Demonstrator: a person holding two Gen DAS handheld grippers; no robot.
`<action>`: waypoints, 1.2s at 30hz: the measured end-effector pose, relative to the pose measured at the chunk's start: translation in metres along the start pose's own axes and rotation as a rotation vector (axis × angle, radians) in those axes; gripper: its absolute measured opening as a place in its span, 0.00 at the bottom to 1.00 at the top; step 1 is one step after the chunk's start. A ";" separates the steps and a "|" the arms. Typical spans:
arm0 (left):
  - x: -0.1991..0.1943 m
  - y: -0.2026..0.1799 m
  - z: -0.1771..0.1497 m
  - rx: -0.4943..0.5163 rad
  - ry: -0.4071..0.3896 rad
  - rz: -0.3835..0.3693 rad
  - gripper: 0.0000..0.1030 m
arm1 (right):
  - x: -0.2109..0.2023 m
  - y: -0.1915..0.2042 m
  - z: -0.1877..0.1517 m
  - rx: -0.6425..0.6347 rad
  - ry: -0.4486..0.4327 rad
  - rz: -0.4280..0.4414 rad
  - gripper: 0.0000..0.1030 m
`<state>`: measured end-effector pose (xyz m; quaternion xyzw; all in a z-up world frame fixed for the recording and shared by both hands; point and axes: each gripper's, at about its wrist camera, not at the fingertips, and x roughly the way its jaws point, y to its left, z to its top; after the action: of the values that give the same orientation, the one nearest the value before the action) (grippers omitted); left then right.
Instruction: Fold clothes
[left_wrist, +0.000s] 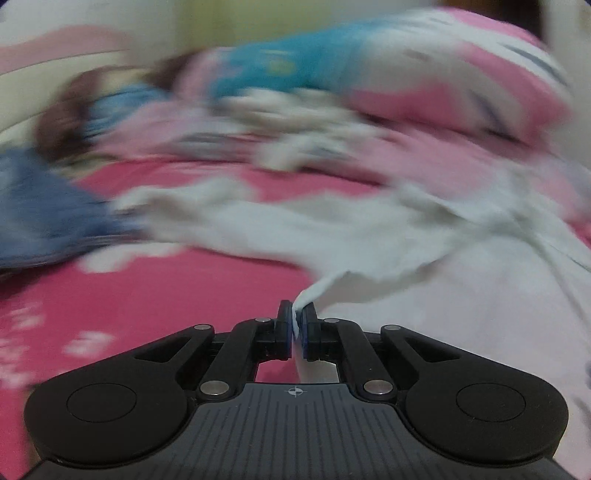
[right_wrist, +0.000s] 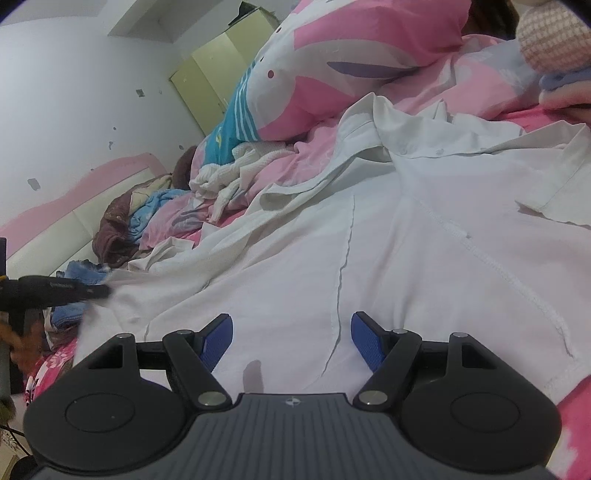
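Pinching a bunched edge of the white shirt (left_wrist: 369, 229), the left gripper (left_wrist: 296, 325) has its pads clenched on the cloth, which rises in a taut peak from the jaws. The left wrist view is heavily blurred, so finer detail of that grip cannot be confirmed.

The right gripper (right_wrist: 291, 339) stands released, jaws wide apart, hovering just above the shirt body with nothing between the blue pads (right_wrist: 218, 339). A vertical seam of the shirt runs up between them.

Location of the work item: the white shirt lies spread across the pink bedsheet (left_wrist: 147, 295), front up, collar towards the far side by the pink patterned quilt (right_wrist: 295, 74). One sleeve trails off to the left, towards a blue garment (right_wrist: 85, 273) at the bed edge.

Progress, as judged from the present layout: early stage. The shirt is roughly opened out but still creased, with the collar area rumpled. No fold is visible on it. A heap of other clothes (right_wrist: 155, 214) sits unsorted near the headboard (right_wrist: 55, 236), none of it folded as far as can be seen. Remaining work appears to be smoothing, folding sleeves and body, then the rest of the heap.
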<state>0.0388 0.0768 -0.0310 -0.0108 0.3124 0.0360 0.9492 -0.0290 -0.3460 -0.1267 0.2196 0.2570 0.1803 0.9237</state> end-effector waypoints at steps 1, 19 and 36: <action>0.001 0.021 0.004 -0.035 -0.003 0.058 0.04 | 0.000 0.000 0.000 0.000 0.000 0.000 0.71; -0.033 0.081 0.002 -0.202 -0.031 0.219 0.67 | 0.001 0.000 0.001 -0.010 0.006 -0.013 0.71; -0.037 0.005 -0.024 -0.250 0.141 -0.012 1.00 | 0.002 0.004 0.001 -0.025 0.009 -0.035 0.71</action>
<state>-0.0052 0.0785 -0.0279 -0.1333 0.3711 0.0683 0.9164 -0.0277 -0.3419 -0.1251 0.2025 0.2626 0.1682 0.9283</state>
